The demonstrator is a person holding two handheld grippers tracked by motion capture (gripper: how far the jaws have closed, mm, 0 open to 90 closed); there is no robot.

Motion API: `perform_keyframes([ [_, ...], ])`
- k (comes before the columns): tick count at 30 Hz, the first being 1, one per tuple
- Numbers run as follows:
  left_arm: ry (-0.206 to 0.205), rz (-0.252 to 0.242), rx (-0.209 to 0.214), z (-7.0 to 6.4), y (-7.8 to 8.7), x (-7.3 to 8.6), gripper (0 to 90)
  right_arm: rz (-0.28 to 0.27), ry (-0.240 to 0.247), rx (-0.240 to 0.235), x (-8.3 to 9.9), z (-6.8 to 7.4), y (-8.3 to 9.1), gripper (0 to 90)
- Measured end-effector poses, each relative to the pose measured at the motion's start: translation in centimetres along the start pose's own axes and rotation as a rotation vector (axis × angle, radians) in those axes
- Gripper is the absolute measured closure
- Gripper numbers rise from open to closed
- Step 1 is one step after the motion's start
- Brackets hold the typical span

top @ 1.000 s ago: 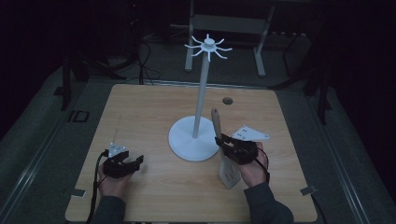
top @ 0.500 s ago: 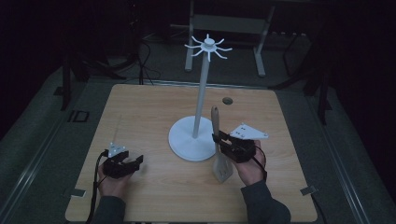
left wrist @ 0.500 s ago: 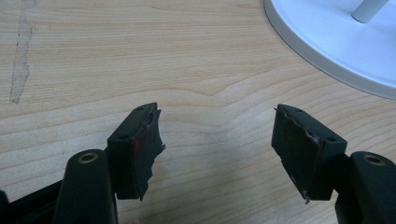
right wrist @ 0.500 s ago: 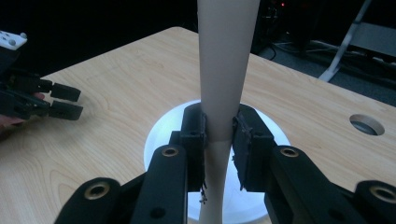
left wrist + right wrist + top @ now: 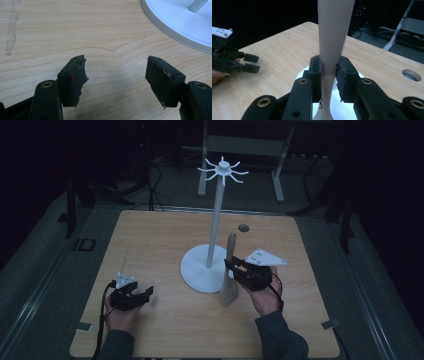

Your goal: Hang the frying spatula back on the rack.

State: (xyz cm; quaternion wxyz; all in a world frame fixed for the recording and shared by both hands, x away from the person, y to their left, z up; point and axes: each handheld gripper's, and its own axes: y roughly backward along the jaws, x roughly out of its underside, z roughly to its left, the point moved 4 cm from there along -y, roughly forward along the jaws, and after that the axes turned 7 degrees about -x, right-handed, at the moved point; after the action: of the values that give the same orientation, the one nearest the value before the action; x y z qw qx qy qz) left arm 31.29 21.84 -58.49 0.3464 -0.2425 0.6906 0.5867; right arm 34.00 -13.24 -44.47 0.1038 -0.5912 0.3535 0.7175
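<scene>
My right gripper (image 5: 231, 268) is shut on a beige wooden spatula (image 5: 228, 292), which stands nearly upright with its wide end low over the table and its narrow end up. In the right gripper view the jaws (image 5: 329, 67) clamp the spatula (image 5: 334, 30) at its waist. It hangs just in front of the round base (image 5: 197, 270) of a tall white stand with hook arms at its top (image 5: 222, 170). My left gripper (image 5: 146, 293) rests low at the front left of the table, open, with bare wood between its jaws (image 5: 116, 75).
The wooden table (image 5: 150, 240) has a small round hole (image 5: 243, 227) behind the stand. The stand's base (image 5: 180, 22) lies ahead and to the right of the left gripper. A dark floor, cables and a metal frame surround the table.
My right gripper has carried the spatula a little to the left, closer to the stand's base. The left gripper has stayed where it was.
</scene>
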Motion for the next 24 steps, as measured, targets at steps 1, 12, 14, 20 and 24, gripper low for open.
perform_keyframes([
  [1,0.000,-0.001,-0.001,0.0,0.0,0.0,32.8,-0.005,-0.002,-0.002,-0.2,0.0,-0.1,75.2],
  [12,0.000,-0.001,-0.001,0.0,0.0,0.0,32.8,-0.022,-0.007,-0.012,-1.3,0.1,-0.4,75.2],
  [14,-0.001,0.000,-0.002,0.0,0.0,0.0,32.8,-0.027,-0.007,-0.009,-1.4,0.1,-0.4,75.2],
  [20,-0.001,0.001,-0.002,0.0,-0.1,0.0,32.8,-0.033,-0.014,-0.004,-1.6,-0.1,-0.3,75.2],
  [24,0.000,-0.001,-0.002,0.0,-0.1,0.0,32.8,-0.040,-0.013,0.000,-1.9,-0.2,-0.2,75.2],
])
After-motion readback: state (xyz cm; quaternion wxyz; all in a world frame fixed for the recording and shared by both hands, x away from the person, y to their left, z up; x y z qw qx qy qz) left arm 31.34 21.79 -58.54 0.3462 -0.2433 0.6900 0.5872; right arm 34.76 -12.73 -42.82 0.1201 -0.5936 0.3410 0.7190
